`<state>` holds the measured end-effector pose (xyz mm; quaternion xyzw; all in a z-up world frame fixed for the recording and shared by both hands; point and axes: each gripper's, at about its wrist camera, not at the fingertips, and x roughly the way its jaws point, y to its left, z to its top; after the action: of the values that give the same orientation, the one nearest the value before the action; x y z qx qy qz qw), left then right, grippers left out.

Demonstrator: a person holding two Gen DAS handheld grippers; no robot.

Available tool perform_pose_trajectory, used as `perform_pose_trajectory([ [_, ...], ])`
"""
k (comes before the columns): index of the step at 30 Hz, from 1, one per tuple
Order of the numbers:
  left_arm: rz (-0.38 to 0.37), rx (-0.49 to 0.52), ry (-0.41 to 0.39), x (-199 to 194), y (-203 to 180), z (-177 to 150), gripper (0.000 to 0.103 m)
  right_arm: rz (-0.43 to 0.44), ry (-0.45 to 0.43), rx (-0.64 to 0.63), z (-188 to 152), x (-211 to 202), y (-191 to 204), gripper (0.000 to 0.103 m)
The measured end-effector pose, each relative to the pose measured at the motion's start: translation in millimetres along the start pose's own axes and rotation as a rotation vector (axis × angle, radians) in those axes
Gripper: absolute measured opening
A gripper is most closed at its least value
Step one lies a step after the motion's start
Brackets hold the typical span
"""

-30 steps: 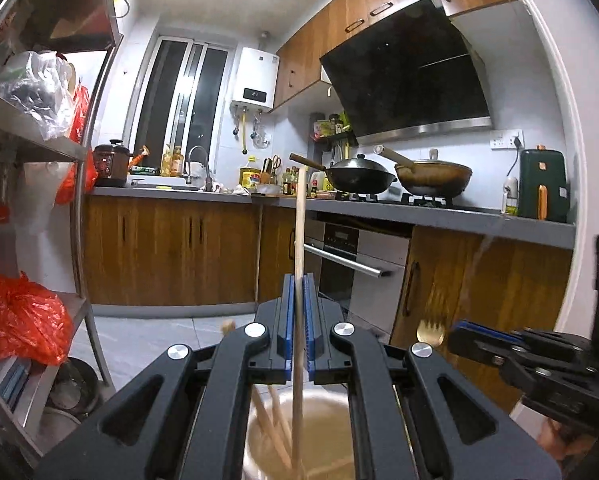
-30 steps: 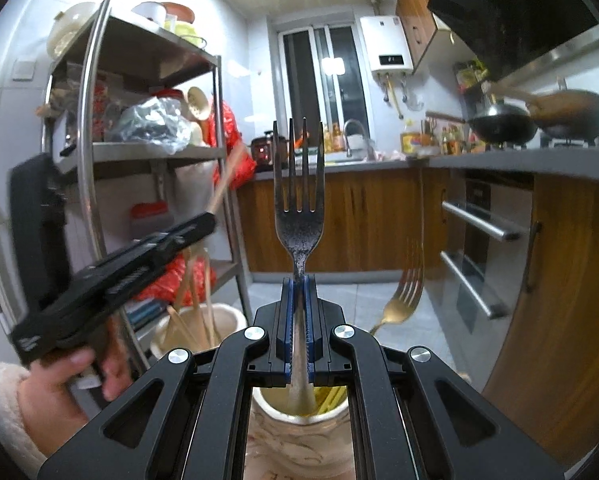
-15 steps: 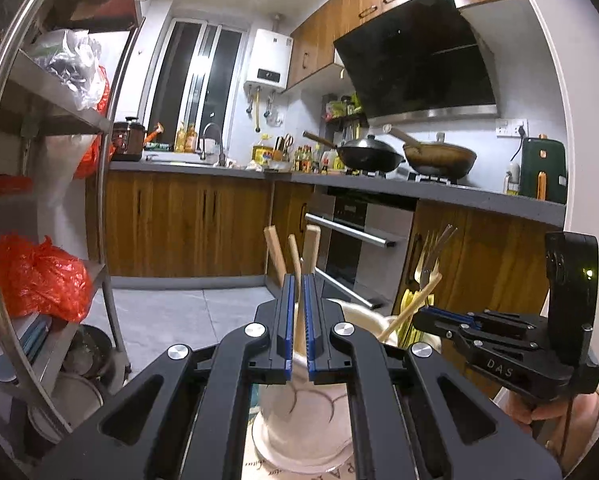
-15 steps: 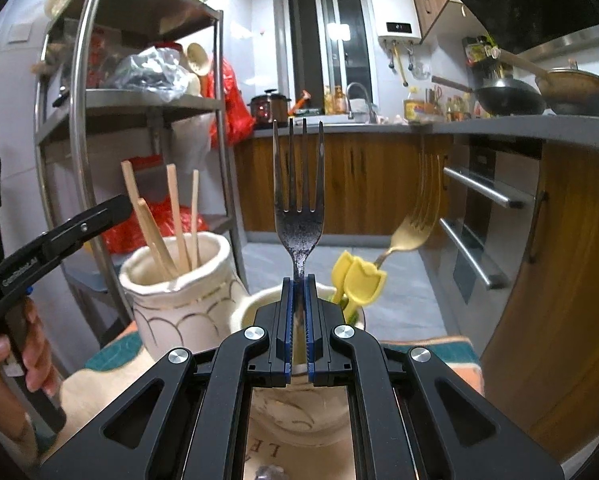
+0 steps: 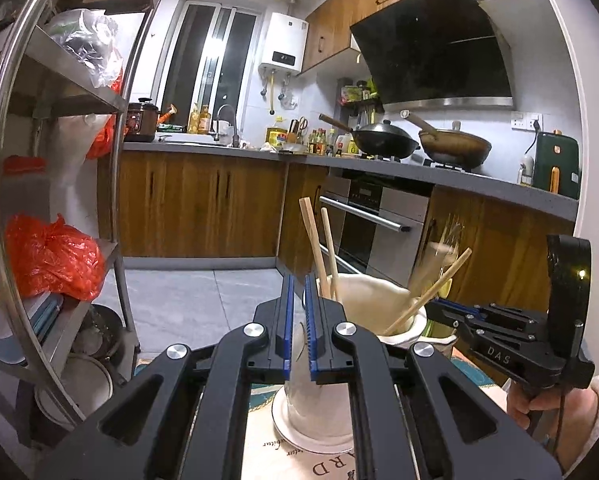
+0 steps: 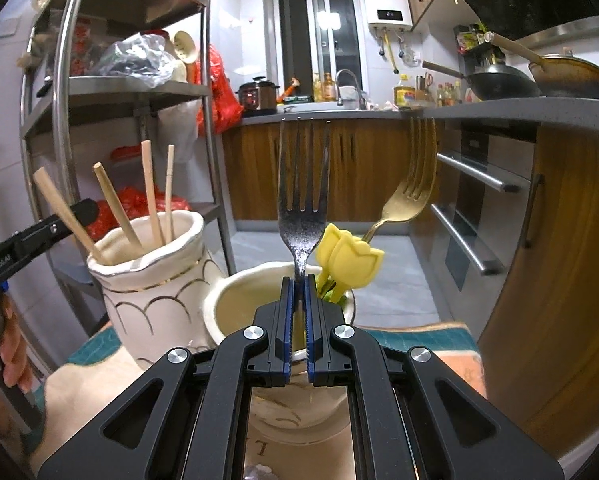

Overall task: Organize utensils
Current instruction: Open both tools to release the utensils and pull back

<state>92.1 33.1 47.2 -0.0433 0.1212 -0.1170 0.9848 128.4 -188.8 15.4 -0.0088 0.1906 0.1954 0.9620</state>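
Observation:
My left gripper [image 5: 297, 320] is slightly open and empty, just in front of a white ceramic vase [image 5: 327, 396] that holds several wooden chopsticks [image 5: 313, 240]. My right gripper [image 6: 298, 308] is shut on a dark metal fork [image 6: 302, 192], tines up, its handle going down into a second cream vase [image 6: 235, 300]. That vase also holds a gold fork [image 6: 411, 192] and yellow tulip-shaped utensils [image 6: 349, 258]. The chopstick vase [image 6: 155, 296] stands to its left, with my left gripper's tip [image 6: 47, 232] beside it. My right gripper [image 5: 499, 336] shows at the right of the left wrist view.
Both vases stand on a printed cloth [image 6: 419, 340] over a table. A steel shelf rack [image 5: 51, 184] with red bags is at the left. Wooden kitchen cabinets, an oven [image 5: 375, 224] and a counter with woks lie beyond.
My left gripper let go of the chopstick into the chopstick vase and opened slightly. My right gripper lowered the dark fork into the second vase, still gripping it.

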Motion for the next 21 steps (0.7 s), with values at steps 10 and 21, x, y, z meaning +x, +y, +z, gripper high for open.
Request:
perform_pose_trajectory([
  [10,0.004,-0.003,0.011,-1.0,0.1,-3.2,0.006,0.016,-0.015,0.008,1.1,-3.4,-1.5,0.022],
  [21,0.047,-0.004,0.044,-14.3,-0.1,-16.2,0.062,-0.016,-0.048,0.044,0.7,-50.8,-6.4,0.068],
])
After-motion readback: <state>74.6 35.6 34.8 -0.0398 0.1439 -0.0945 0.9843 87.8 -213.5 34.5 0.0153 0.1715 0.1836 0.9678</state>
